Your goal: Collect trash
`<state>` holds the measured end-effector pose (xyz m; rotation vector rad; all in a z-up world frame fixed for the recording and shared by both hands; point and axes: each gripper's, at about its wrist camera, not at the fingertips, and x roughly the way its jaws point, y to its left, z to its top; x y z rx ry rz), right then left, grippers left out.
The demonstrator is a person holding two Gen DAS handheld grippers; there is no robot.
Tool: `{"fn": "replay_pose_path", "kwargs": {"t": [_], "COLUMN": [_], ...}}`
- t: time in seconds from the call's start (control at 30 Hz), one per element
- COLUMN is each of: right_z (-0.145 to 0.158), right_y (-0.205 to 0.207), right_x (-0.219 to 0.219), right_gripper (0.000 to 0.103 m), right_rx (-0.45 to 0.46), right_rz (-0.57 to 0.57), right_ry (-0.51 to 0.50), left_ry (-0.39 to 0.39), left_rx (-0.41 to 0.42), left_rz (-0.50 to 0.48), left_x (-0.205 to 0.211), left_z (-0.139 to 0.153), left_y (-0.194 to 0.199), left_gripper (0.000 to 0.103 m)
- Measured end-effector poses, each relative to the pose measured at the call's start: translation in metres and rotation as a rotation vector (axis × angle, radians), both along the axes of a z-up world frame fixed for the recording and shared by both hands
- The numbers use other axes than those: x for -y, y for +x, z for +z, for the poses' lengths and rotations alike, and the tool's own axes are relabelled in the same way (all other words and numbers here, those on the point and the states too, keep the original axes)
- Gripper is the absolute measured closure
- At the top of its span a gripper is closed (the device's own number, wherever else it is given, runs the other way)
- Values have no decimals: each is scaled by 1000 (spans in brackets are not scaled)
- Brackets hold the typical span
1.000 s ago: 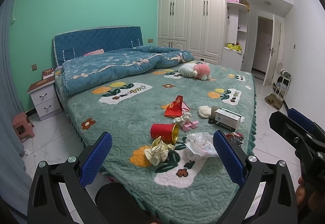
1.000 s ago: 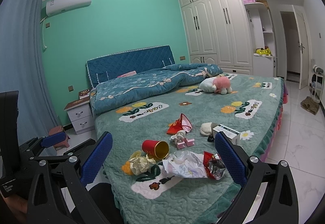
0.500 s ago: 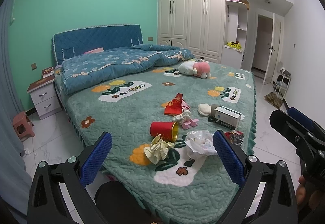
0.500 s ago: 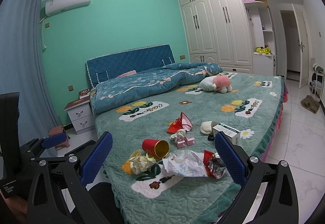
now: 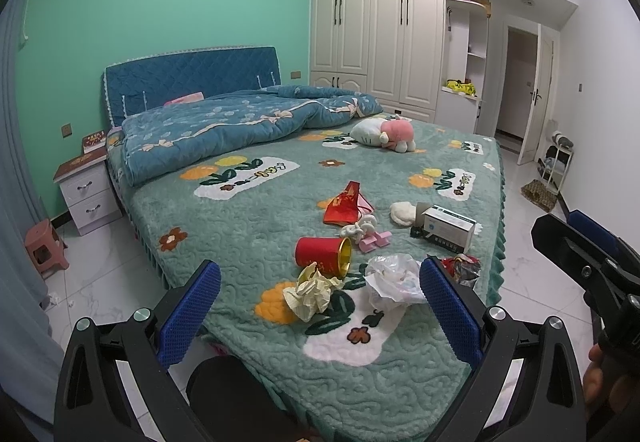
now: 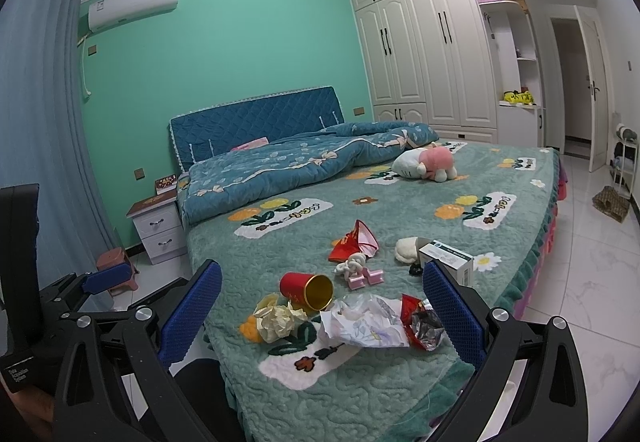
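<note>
A mint-green wall [image 6: 240, 41] backed the blue quilted headboard [image 6: 256, 113], with an air conditioner [image 6: 134, 3] mounted high. Cream wardrobes [image 6: 432, 53] filled the far corner, a white nightstand [image 6: 158, 230] flanked the bed [image 5: 256, 226], and pale marble floor [image 6: 592, 274] gleamed under even light.

Both wrist views have drifted only slightly over the last second. In the left wrist view the red paper cup [image 5: 323, 255] and the crumpled yellow paper [image 5: 311, 292] sit a little higher in the picture than before, and the headboard [image 5: 188, 79] has risen likewise, so that camera has tipped a touch downward. The right wrist view has barely shifted, and no item on the bed has changed place.
</note>
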<state>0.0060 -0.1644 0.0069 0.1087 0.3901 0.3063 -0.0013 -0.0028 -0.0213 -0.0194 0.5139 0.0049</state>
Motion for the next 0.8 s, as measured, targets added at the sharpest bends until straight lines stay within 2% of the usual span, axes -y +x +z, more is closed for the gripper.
{"fn": "replay_pose_path", "kwargs": {"t": [0.5,0.8], "right_z": [-1,15], "right_y": [-1,2], "right_x": [0,2], "right_gripper": [5,5], "right_rx": [3,12], "right_rz": [-2,-7], "right_ry": [3,5], "left_ry": [8,20], "left_rx": [-3,-1], "left_rz": [-3,-4], "left_x": [1,3], "left_z": [-5,6], "left_y": [-3,-1], "left_gripper": [5,5]}}
